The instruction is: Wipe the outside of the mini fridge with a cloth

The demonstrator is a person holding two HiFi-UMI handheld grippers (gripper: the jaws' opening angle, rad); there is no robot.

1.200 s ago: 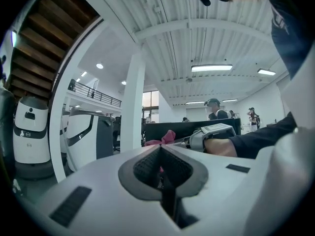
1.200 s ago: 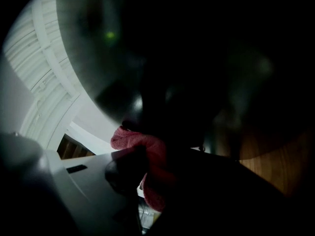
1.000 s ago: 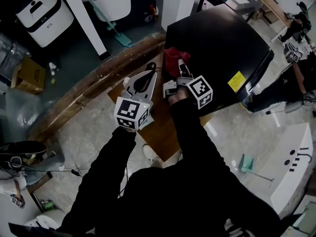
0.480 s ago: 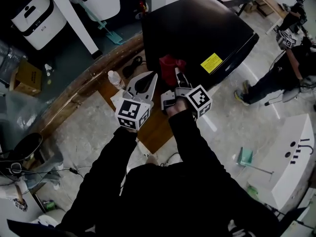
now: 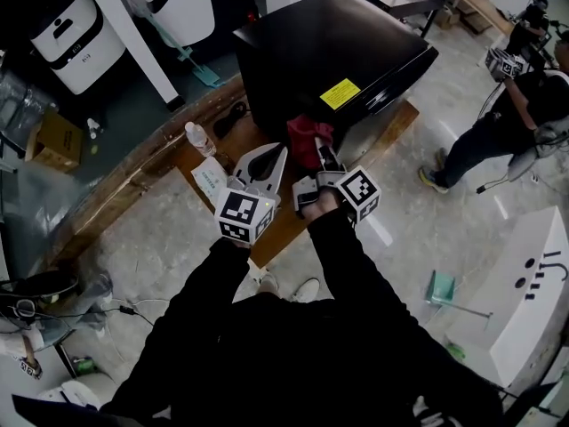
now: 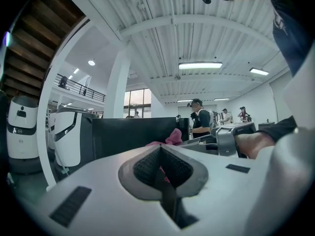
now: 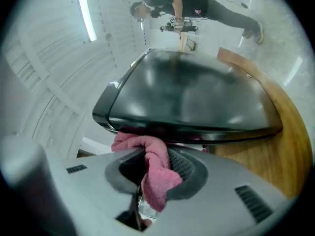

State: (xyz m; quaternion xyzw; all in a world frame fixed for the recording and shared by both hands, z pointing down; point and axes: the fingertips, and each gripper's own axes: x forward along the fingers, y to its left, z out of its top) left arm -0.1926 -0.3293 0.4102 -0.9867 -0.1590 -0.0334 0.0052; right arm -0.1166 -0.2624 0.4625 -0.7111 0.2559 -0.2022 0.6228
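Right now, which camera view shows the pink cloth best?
The right gripper view: the cloth is close and clear, clamped between the jaws. The head view shows it small; the left gripper view shows only a pink corner.

Couldn't read the yellow sticker (image 5: pixel 340 93) on the mini fridge (image 5: pixel 329 43), too tiny, and the cloth (image 7: pixel 156 173) hid the right gripper's (image 7: pixel 150 165) inner jaws.

Both arms reach forward side by side, left gripper (image 5: pixel 281 153) closed empty, right gripper (image 5: pixel 322 155) clamping the cloth (image 5: pixel 307 132).
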